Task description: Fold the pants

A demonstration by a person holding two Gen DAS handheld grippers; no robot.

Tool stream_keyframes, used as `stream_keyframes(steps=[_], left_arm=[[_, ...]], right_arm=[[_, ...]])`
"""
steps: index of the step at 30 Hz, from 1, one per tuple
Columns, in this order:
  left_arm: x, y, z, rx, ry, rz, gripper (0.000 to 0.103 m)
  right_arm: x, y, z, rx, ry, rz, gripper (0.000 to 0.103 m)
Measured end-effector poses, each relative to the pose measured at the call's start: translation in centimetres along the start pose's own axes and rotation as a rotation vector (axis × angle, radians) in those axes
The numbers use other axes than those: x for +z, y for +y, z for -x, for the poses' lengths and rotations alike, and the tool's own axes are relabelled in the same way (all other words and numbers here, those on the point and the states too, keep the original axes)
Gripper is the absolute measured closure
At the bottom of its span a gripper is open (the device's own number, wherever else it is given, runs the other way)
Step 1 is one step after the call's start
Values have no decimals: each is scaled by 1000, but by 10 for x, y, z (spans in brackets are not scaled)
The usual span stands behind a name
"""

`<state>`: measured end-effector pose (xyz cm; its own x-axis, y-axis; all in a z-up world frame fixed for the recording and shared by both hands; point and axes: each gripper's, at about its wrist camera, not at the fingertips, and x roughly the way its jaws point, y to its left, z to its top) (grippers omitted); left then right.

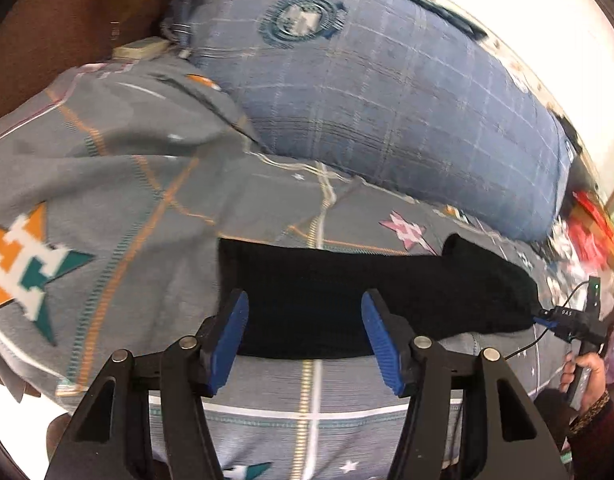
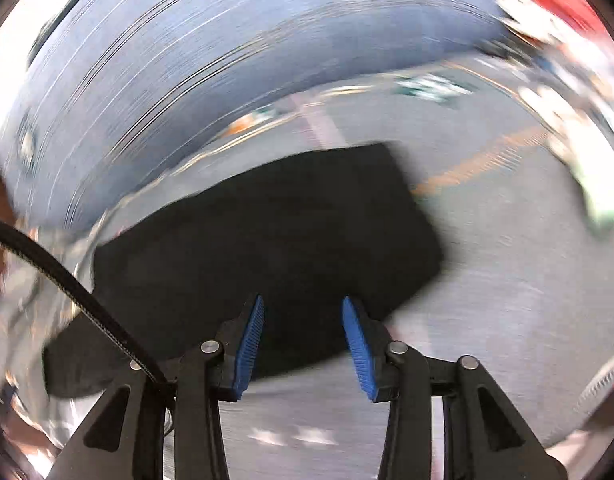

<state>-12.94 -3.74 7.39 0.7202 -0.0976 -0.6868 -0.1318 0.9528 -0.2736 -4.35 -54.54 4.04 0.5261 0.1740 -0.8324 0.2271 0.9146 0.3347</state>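
Black pants (image 1: pixel 347 300) lie folded in a long flat strip on the grey patterned bedsheet (image 1: pixel 127 208). My left gripper (image 1: pixel 305 300) is open and empty, its blue pads over the strip's near edge at the left end. My right gripper (image 2: pixel 303 304) is open and empty over the near edge of the pants (image 2: pixel 267 240); that view is heavily blurred by motion. The right gripper (image 1: pixel 547 322) also shows in the left wrist view, at the strip's right end, held by a hand.
A large blue checked quilt (image 1: pixel 387 100) lies bunched behind the pants. Red and white items (image 1: pixel 591 232) sit at the far right. A brown headboard (image 1: pixel 47 40) stands at the left. A black cable (image 2: pixel 67 280) crosses the right wrist view.
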Motion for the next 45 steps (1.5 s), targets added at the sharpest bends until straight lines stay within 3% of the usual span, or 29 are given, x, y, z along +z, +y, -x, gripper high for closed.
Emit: stream_keyframes(steps=[2, 3, 4, 5, 8, 11, 17, 20, 24, 28, 36, 38, 39, 43, 45], left_arm=[[1, -12, -9, -3, 24, -17, 45], [2, -19, -13, 0, 31, -30, 45], [3, -24, -17, 8, 34, -37, 44], [2, -27, -21, 24, 39, -38, 44], [-1, -20, -28, 25, 60, 13, 44], [-10, 4, -37, 25, 83, 115, 44], [-28, 63, -47, 18, 88, 308, 44], [-35, 76, -53, -13, 84, 344, 44], [-45, 78, -65, -37, 100, 359, 44], [-52, 76, -67, -56, 82, 352, 43], [-65, 90, -62, -143, 48, 421, 43], [-68, 93, -60, -157, 41, 436, 43], [-70, 95, -60, -163, 38, 441, 43], [-76, 101, -53, -175, 35, 454, 43], [-77, 104, -49, -179, 33, 471, 43]], right_arm=[[2, -4, 7, -30, -19, -6, 88], [2, -1, 11, -46, -39, -5, 83], [2, 3, 15, -86, -63, 1, 64], [2, 7, 20, -94, -86, 8, 56], [-3, 20, 30, -5, -113, 23, 52], [-8, 58, 26, 100, -97, 121, 52], [-28, 180, -6, 330, 50, 453, 52], [-50, 266, -31, 428, 150, 665, 51], [-82, 355, -69, 523, 291, 828, 48], [-110, 433, -113, 545, 419, 980, 42], [-163, 505, -172, 481, 577, 1199, 40], [-177, 512, -174, 459, 564, 1260, 38], [-182, 514, -172, 460, 564, 1286, 39], [-194, 514, -162, 424, 540, 1346, 82], [-190, 512, -153, 432, 511, 1324, 84]])
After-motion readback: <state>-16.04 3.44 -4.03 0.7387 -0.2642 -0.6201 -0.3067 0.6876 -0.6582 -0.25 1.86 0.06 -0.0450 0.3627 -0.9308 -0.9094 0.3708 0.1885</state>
